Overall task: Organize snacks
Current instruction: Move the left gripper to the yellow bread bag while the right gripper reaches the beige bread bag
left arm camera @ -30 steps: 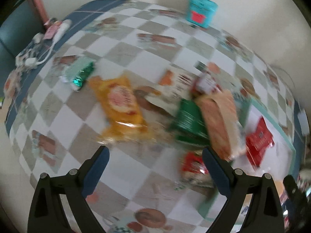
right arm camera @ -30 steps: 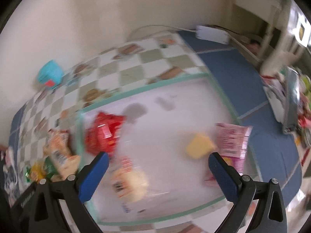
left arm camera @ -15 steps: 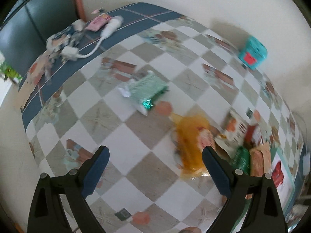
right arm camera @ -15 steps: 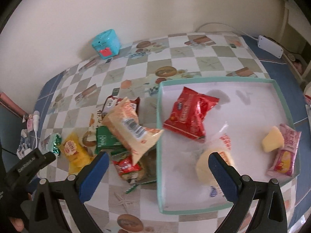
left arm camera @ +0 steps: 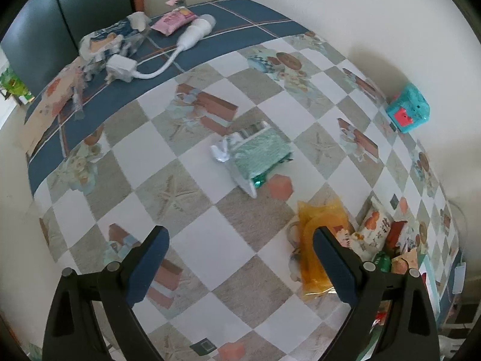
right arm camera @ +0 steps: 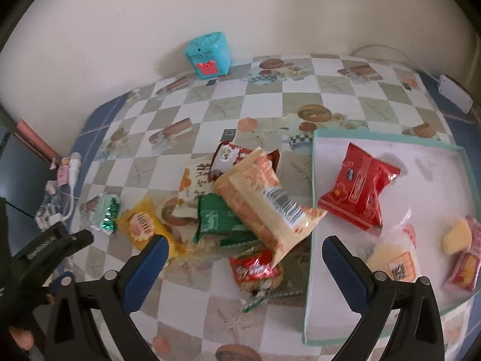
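My left gripper [left arm camera: 240,237] is open and empty above the checkered table, with a mint-green snack packet [left arm camera: 258,153] ahead of it and a yellow packet [left arm camera: 318,240] by its right finger. My right gripper [right arm camera: 242,248] is open and empty over a pile of snacks: a long beige packet [right arm camera: 264,204], a green packet [right arm camera: 219,219], a small red packet [right arm camera: 255,270] and the yellow packet [right arm camera: 144,228]. The teal-rimmed white tray [right arm camera: 312,204] on the right holds a red packet [right arm camera: 360,189], a clear-wrapped cake [right arm camera: 393,261] and a pink packet [right arm camera: 463,270].
A teal box [right arm camera: 209,55] stands by the wall; it also shows in the left wrist view [left arm camera: 409,111]. A white charger with cable [left arm camera: 123,66] and wrappers [left arm camera: 105,39] lie at the table's far left. A white adapter [right arm camera: 454,93] sits at the right edge.
My left gripper has swung left, away from the pile, toward the mint-green packet. My right gripper has swung left from over the tray to over the pile.
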A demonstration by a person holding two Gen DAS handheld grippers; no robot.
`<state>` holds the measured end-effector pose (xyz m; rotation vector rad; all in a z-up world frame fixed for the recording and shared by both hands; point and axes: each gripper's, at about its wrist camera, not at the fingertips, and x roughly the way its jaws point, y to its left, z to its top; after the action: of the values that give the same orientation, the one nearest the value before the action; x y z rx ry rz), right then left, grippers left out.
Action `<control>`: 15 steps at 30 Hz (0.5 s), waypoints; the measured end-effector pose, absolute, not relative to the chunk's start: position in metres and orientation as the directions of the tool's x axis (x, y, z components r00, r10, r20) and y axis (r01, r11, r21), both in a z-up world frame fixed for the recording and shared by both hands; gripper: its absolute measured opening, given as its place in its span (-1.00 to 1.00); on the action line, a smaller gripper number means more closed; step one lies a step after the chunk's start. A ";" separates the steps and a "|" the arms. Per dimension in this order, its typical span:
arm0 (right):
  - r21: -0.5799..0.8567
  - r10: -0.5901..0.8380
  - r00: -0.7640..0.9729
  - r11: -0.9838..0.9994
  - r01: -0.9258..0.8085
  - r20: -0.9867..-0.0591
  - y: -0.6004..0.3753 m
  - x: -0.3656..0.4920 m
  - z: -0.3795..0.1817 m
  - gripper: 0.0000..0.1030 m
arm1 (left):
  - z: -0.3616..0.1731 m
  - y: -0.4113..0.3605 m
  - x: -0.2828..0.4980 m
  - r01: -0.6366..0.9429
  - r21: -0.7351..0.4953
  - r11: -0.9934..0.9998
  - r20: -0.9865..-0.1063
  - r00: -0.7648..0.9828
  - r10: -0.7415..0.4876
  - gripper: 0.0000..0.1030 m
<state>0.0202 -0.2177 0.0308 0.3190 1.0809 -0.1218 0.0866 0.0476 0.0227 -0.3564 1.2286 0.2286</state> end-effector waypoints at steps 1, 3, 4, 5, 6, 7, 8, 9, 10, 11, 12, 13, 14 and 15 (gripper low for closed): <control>0.176 0.037 0.466 0.950 0.257 -0.884 -0.219 0.024 0.029 1.00 | 0.022 0.045 0.089 -0.352 -0.146 0.924 -0.947 0.321 -0.027 0.87; 0.168 0.029 0.452 0.948 0.269 -0.891 -0.226 0.030 0.027 1.00 | 0.019 0.038 0.093 -0.340 -0.150 0.928 -0.949 0.312 -0.039 0.87; 0.170 0.031 0.441 0.946 0.278 -0.897 -0.230 0.033 0.025 1.00 | 0.018 0.036 0.095 -0.335 -0.153 0.929 -0.950 0.309 -0.045 0.87; 0.179 0.041 0.426 0.940 0.289 -0.904 -0.235 0.036 0.022 1.00 | 0.015 0.031 0.098 -0.329 -0.161 0.931 -0.951 0.303 -0.058 0.87; 0.197 0.054 0.423 0.933 0.301 -0.904 -0.240 0.039 0.020 1.00 | 0.013 0.027 0.100 -0.325 -0.168 0.931 -0.952 0.299 -0.067 0.87; 0.207 0.061 0.422 0.929 0.308 -0.904 -0.244 0.041 0.019 1.00 | 0.011 0.024 0.101 -0.319 -0.178 0.931 -0.953 0.293 -0.082 0.87; 0.212 0.066 0.420 0.926 0.313 -0.905 -0.248 0.044 0.018 1.00 | 0.009 0.020 0.103 -0.315 -0.189 0.930 -0.953 0.287 -0.097 0.87; 0.211 0.064 0.420 0.926 0.313 -0.905 -0.251 0.046 0.018 1.00 | 0.005 0.014 0.106 -0.311 -0.196 0.930 -0.955 0.277 -0.108 0.87; 0.205 0.058 0.424 0.928 0.311 -0.904 -0.252 0.048 0.019 1.00 | 0.002 0.008 0.108 -0.305 -0.199 0.931 -0.956 0.268 -0.117 0.87; 0.197 0.051 0.428 0.932 0.305 -0.902 -0.253 0.051 0.019 1.00 | 0.000 0.003 0.110 -0.297 -0.202 0.933 -0.957 0.261 -0.124 0.87; 0.188 0.044 0.431 0.936 0.297 -0.901 -0.253 0.053 0.020 1.00 | -0.003 -0.002 0.113 -0.290 -0.201 0.936 -0.959 0.254 -0.127 0.87; 0.179 0.040 0.433 0.941 0.287 -0.901 -0.253 0.055 0.020 1.00 | -0.005 -0.007 0.115 -0.283 -0.196 0.939 -0.961 0.247 -0.126 0.87; 0.172 0.037 0.432 0.945 0.279 -0.901 -0.251 0.058 0.020 1.00 | -0.006 -0.010 0.117 -0.280 -0.193 0.940 -0.962 0.243 -0.125 0.87; 0.166 0.035 0.432 0.949 0.268 -0.901 -0.250 0.059 0.019 1.00 | -0.008 -0.013 0.120 -0.278 -0.192 0.941 -0.963 0.240 -0.125 0.87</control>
<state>0.0595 -0.2501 0.0191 0.3039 1.1189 -0.1480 0.1196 -0.0127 -0.0078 -0.3559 1.3325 0.1075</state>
